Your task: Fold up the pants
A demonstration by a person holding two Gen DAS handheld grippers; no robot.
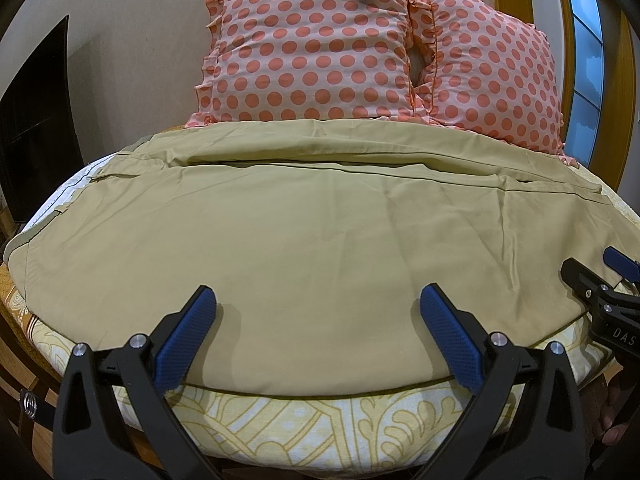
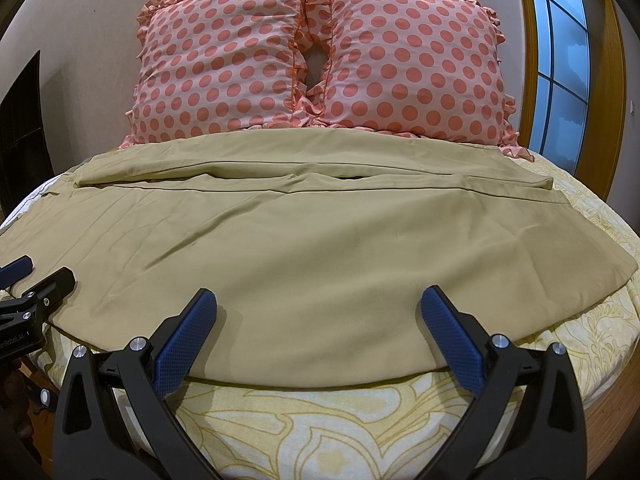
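At the near edge of the bed, left tongs (image 1: 318, 304) stand wide open, blue pads (image 1: 186, 342) apart, nothing between them. Both tips hover just over the near hem of the pants (image 1: 304, 240); contact with the cloth cannot be confirmed. Right tongs (image 2: 318, 304) also stand wide open and empty, blue pads (image 2: 452, 340) spread, poised over the same near hem further right. Each tool shows in the other's camera: right tongs at the right margin of the left wrist view, left tongs at the left margin of the right wrist view, both low and close to the fabric edge.

Pants: khaki, laid flat across the bed, long axis running left to right. One broad panel lies nearest, with light creases toward its right part in the left view. A lengthwise seam line runs across the far half, and a second layer of the same cloth lies beyond it, partly overlapping.

Bed sheet (image 2: 360, 432): pale yellow with a leaf pattern, visible below the near hem and at the right.

Far side: two pink pillows with coral dots and ruffled edges, left pillow (image 2: 224, 68) and right pillow (image 2: 412, 68), touching each other, standing against the wall, their lower edges meeting the far border of the pants. Window (image 2: 560, 60) at far right.
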